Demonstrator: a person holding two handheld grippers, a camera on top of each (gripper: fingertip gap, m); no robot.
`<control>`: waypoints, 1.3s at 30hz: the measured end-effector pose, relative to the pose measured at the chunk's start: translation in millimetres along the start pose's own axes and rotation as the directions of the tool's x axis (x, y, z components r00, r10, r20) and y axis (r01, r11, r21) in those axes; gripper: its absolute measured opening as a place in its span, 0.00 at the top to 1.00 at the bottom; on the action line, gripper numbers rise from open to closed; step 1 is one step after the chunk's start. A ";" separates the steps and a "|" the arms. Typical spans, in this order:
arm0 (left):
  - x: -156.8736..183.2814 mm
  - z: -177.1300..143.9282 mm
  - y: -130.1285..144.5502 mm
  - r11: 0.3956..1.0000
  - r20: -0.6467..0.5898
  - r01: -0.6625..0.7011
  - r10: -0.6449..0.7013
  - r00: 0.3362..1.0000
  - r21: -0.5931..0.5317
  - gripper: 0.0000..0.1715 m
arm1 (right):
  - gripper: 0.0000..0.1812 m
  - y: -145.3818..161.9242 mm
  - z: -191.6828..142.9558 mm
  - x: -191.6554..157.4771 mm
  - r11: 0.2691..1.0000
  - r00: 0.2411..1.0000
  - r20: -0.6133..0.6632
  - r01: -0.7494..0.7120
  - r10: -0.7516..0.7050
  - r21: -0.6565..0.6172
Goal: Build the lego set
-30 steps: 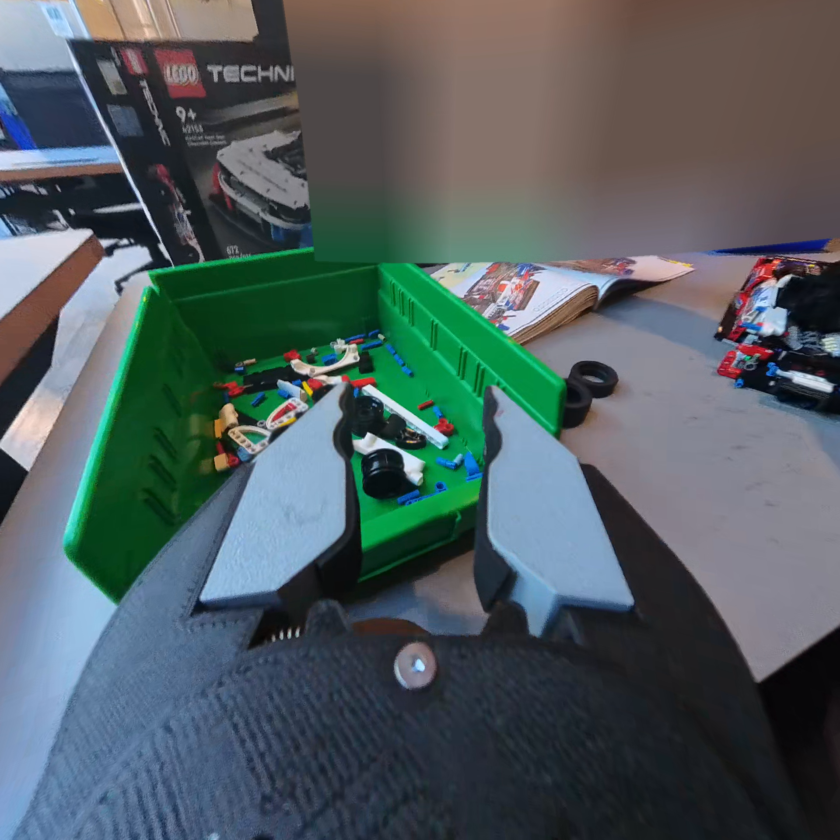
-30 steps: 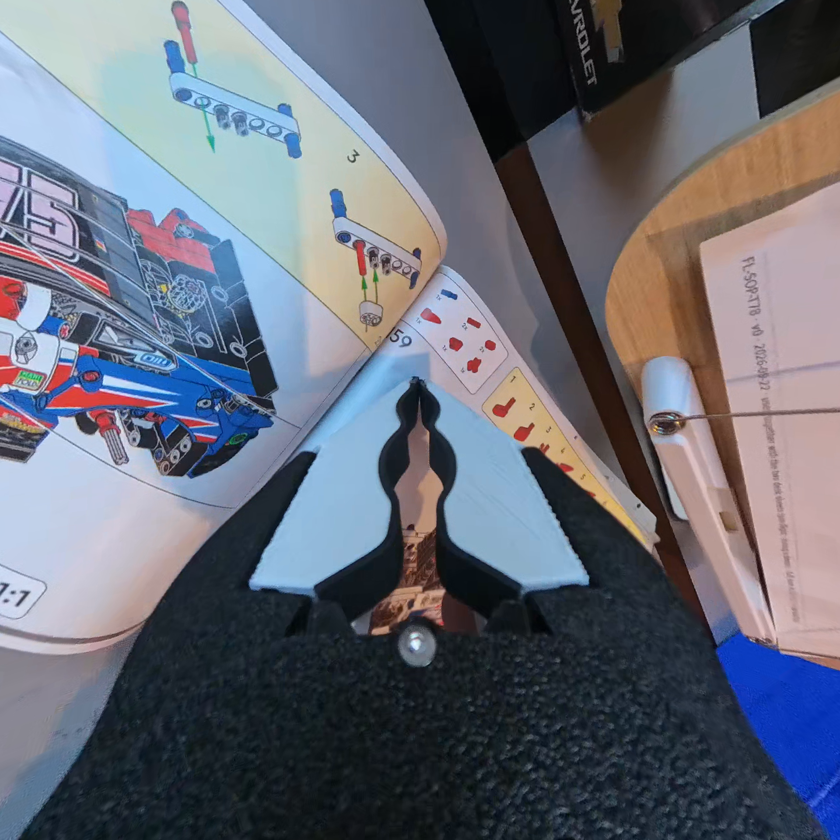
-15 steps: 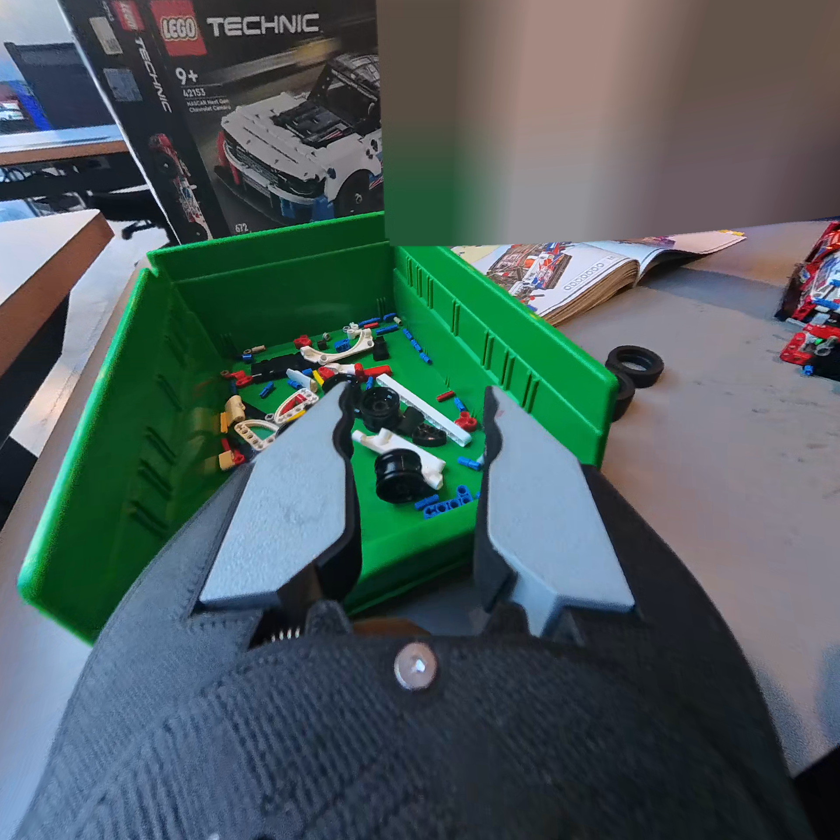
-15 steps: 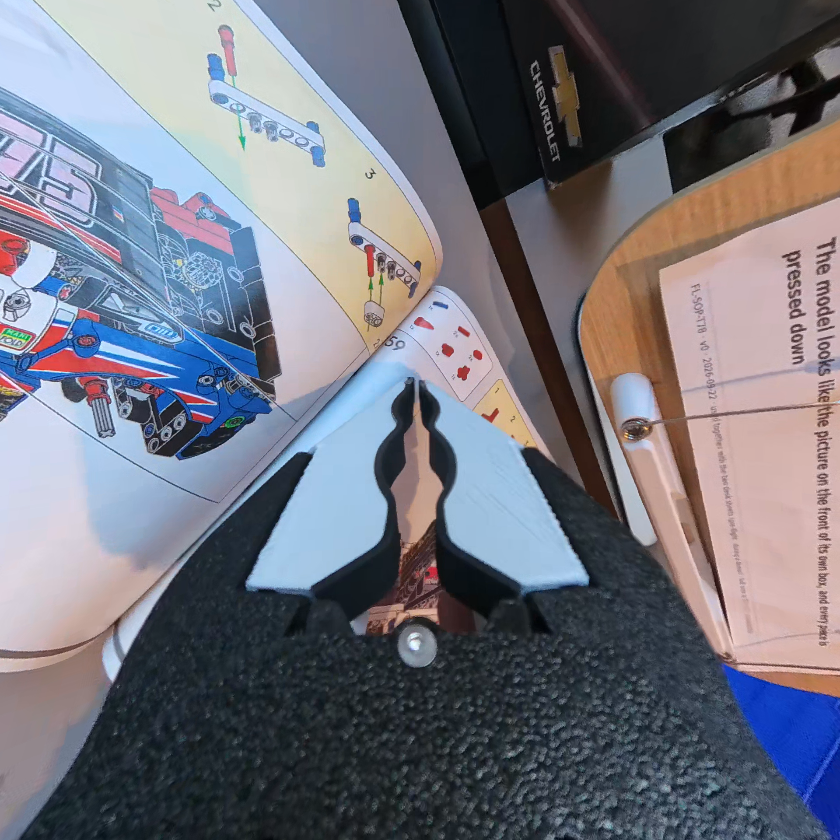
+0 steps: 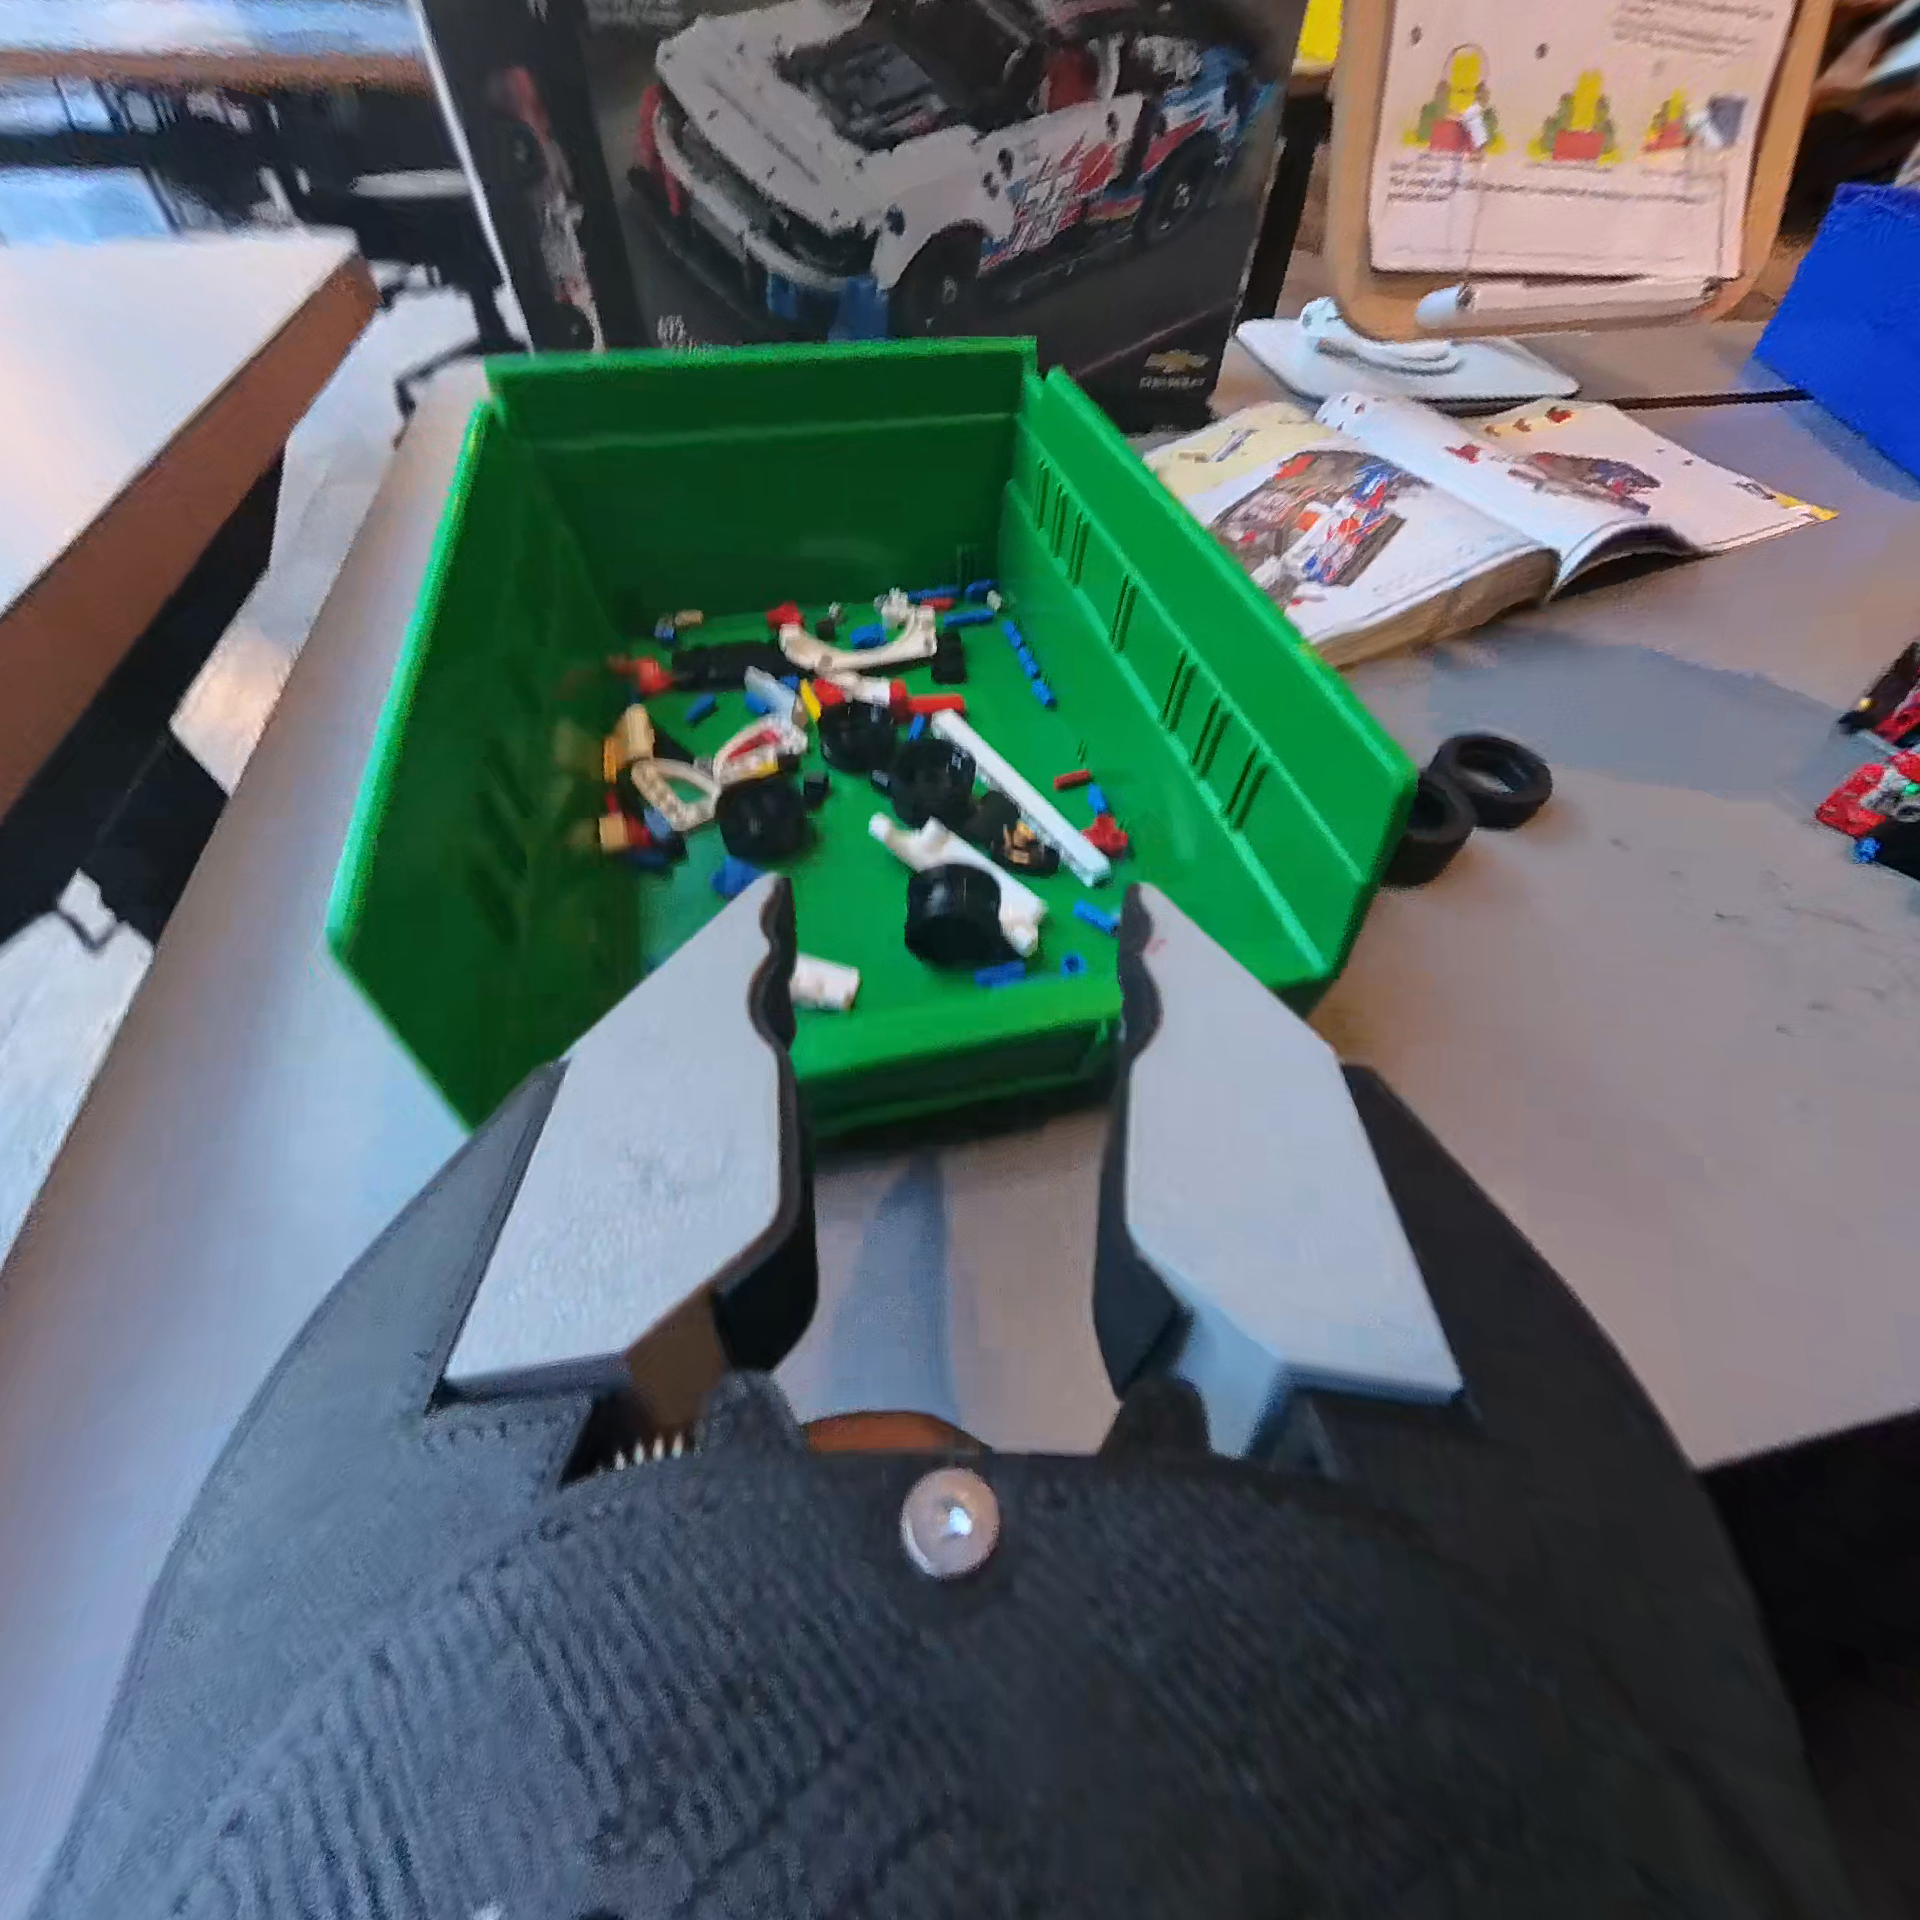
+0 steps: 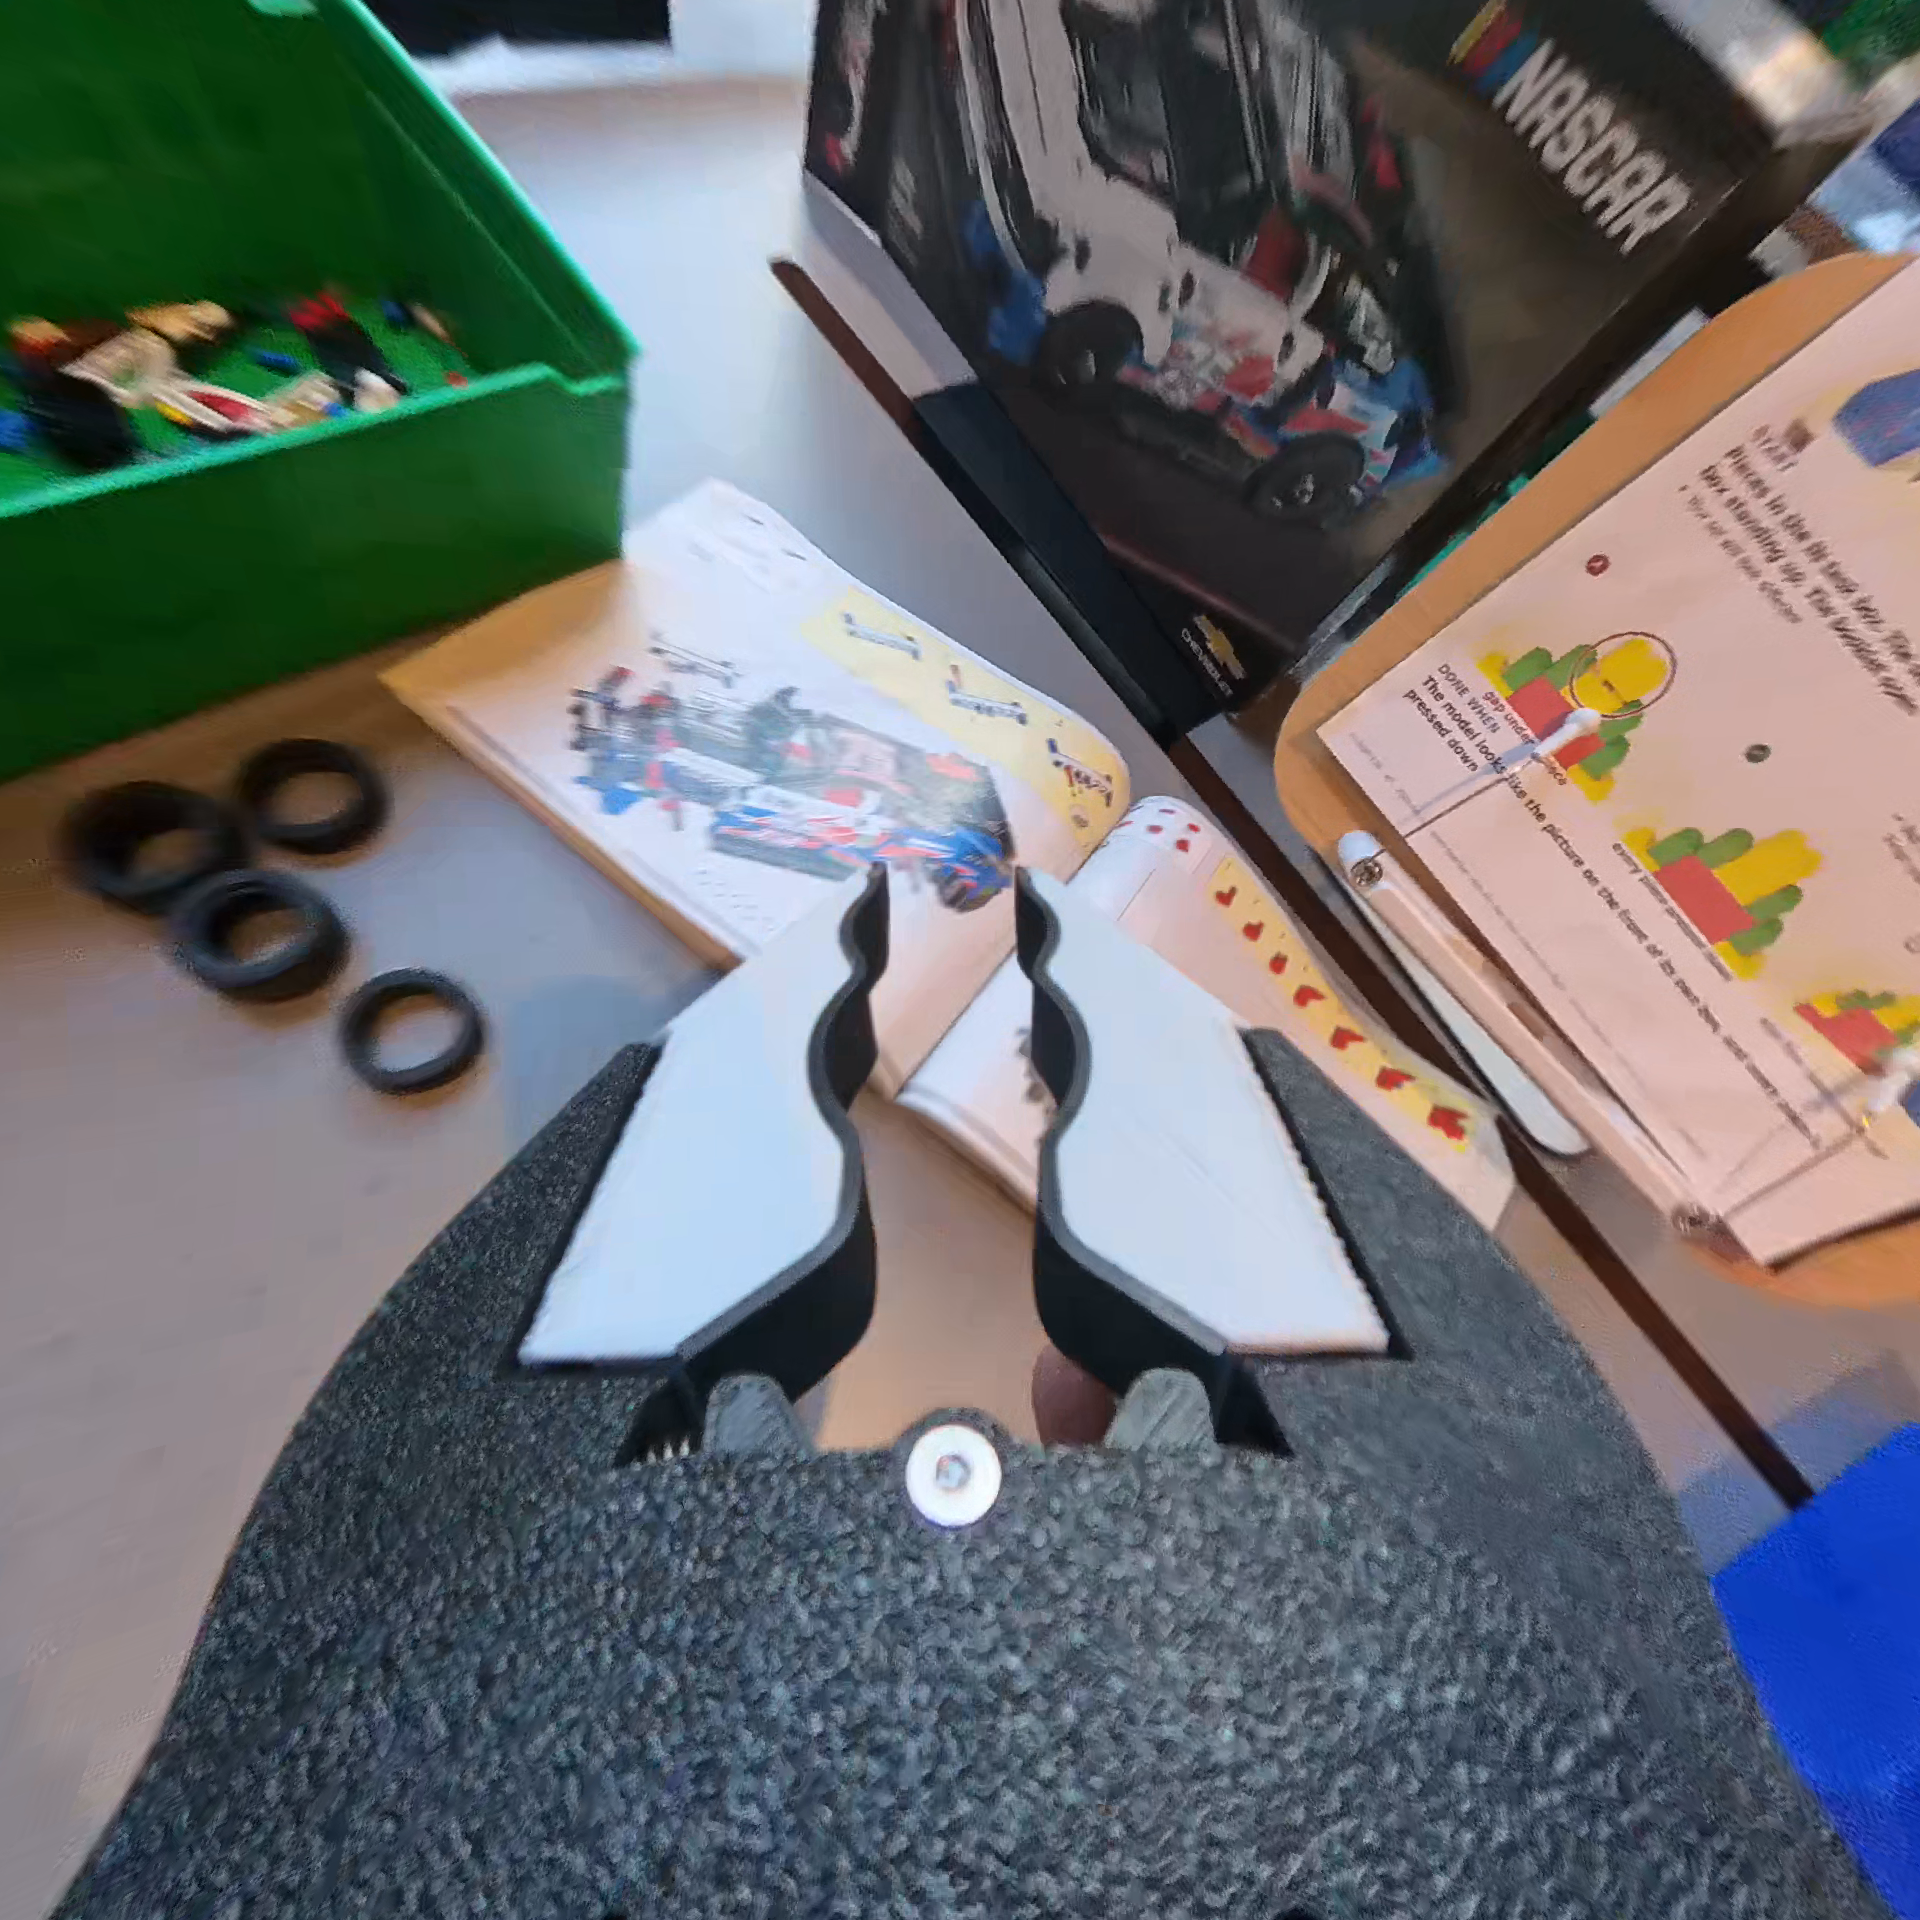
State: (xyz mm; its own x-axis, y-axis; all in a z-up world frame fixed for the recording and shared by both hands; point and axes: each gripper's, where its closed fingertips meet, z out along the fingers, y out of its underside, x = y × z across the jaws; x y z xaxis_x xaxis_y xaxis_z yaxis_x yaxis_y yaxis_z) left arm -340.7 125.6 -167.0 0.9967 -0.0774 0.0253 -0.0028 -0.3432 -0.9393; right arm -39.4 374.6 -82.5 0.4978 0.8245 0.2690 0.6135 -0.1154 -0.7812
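A green bin (image 5: 1195, 665) holds several loose lego pieces, among them a black wheel hub (image 5: 951, 914) and a long white beam (image 5: 1023, 800). My left gripper (image 5: 951, 925) is open and empty, hovering above the bin's front edge. My right gripper (image 6: 951, 894) is open and empty above the open instruction booklet (image 6: 748, 686). The booklet also shows in the left wrist view (image 5: 1455, 520), to the right of the bin. Several black tyres (image 6: 260, 925) lie on the table next to the bin (image 6: 291, 551). Part of the half-built red and black car (image 5: 1886, 790) shows at the right edge.
The black set box (image 5: 883, 177) stands behind the bin and also shows in the right wrist view (image 6: 1247, 312). A wooden stand with a printed sheet (image 6: 1662, 831) is at the right. A blue bin (image 5: 1849, 312) is at the far right. Two tyres (image 5: 1475, 790) lie right of the green bin. There is about 40 centimeters between the tips of the two grippers.
My right gripper has opened, let go of the booklet page and pulled up and back from it. My left gripper has risen and drawn back a little from the bin, still open.
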 end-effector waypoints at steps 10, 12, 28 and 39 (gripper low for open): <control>15.3 -63.6 22.0 0.990 -0.029 0.118 -0.120 0.992 -0.075 0.63 | 0.88 48.3 -140.7 -95.9 0.982 0.994 -0.021 -0.103 0.107 0.159; 23.1 -70.9 20.5 0.993 -0.036 0.081 -0.085 0.996 -0.085 0.63 | 0.88 58.6 -157.3 -107.8 0.976 0.992 -0.018 -0.123 0.128 0.180; -72.1 140.6 -15.4 0.535 -0.326 -0.477 0.357 0.876 -0.697 0.86 | 0.89 59.5 -135.0 -80.1 0.959 0.990 0.043 -0.143 0.137 0.243; -101.4 181.0 19.2 0.340 -0.360 -0.460 0.318 0.877 -0.820 0.86 | 0.89 32.2 -133.7 -44.8 0.945 0.996 -0.001 -0.089 0.094 0.314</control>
State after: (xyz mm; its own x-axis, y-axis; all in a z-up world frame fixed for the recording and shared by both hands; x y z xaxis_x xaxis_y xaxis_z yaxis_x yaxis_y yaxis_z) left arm -427.1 296.3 -249.6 0.8441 -0.5139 -0.1533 -0.5260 -0.8489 -0.0507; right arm 40.0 259.9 -44.4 0.5533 0.8098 0.1952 0.3430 -0.0080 -0.9393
